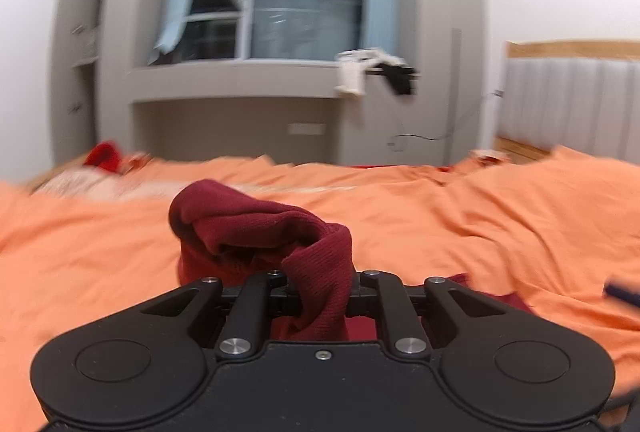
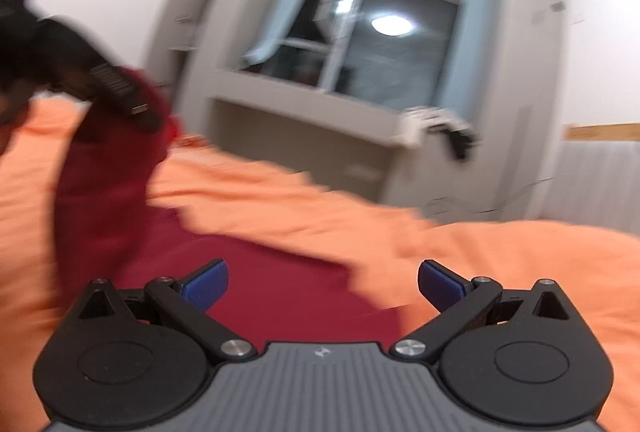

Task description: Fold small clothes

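Note:
A dark red garment (image 1: 264, 232) is bunched up and pinched in my left gripper (image 1: 320, 292), whose jaws are closed on the cloth. In the right wrist view the same garment (image 2: 280, 292) lies partly on the orange bedsheet (image 2: 500, 252), and one end is lifted up at the left by the left gripper (image 2: 120, 92). My right gripper (image 2: 322, 286) is open, its blue fingertips (image 2: 206, 282) wide apart just above the flat part of the garment, holding nothing.
The orange sheet (image 1: 480, 212) covers the bed. A bright red item (image 1: 104, 154) lies at its far left edge. A window alcove (image 1: 280, 12) with a shelf is behind, and a padded headboard (image 1: 572, 100) stands at the right.

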Demonstrator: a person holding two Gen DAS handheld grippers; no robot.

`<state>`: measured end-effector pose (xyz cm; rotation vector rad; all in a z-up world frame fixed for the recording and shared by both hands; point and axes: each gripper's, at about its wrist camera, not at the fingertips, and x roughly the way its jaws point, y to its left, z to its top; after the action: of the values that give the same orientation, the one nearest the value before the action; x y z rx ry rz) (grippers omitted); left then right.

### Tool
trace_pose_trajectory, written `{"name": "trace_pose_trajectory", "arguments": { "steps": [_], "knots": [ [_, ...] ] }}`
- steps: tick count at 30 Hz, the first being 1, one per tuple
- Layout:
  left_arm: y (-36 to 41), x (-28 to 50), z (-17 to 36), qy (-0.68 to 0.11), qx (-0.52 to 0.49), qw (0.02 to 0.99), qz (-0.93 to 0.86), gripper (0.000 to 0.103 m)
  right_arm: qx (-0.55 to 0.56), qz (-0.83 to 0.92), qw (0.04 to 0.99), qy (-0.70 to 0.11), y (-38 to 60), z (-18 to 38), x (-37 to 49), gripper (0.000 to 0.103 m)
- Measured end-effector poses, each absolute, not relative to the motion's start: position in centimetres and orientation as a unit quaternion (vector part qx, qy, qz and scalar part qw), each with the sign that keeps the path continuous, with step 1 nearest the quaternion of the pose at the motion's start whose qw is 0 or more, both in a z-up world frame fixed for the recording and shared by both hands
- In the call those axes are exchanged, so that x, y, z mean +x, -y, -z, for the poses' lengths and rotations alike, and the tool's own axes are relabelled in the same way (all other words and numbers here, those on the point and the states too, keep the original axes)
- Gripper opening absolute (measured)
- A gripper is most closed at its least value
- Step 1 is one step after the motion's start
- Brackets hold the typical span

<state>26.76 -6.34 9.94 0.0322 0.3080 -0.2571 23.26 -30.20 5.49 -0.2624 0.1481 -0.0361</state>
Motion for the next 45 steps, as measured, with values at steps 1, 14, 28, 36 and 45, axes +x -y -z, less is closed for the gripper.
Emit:
{"name": "trace_pose_trajectory", "arguments": {
  "steps": [1,14,28,36,45],
  "knots": [
    [7.6,26.7,-10.0,-0.15,0.027,0.978,0.141,0.015,-0.119,0.039,0.989,-0.074,31.6,-5.9,23.6,0.103],
    [19.9,22.0,-3.8,-0.169,0.179,0.93,0.271,0.015,0.039,0.129,0.98,-0.148,42.7,-5.9,25.2,0.103],
    [18.9,19.0,-2.6,-0.162,0.195,0.917,0.307,0.077,0.154,0.047,0.969,-0.186,43.5,-5.1,26.4,0.103],
    [16.0,18.3,-3.8,-0.137,0.19,0.925,0.299,0.094,0.299,-0.008,0.937,-0.18,45.1,-3.7,27.7,0.103],
    [12.0,20.0,-2.9,-0.141,0.156,0.939,0.273,0.095,0.317,-0.096,0.922,-0.199,42.9,-3.9,32.8,0.103]
  ]
}}
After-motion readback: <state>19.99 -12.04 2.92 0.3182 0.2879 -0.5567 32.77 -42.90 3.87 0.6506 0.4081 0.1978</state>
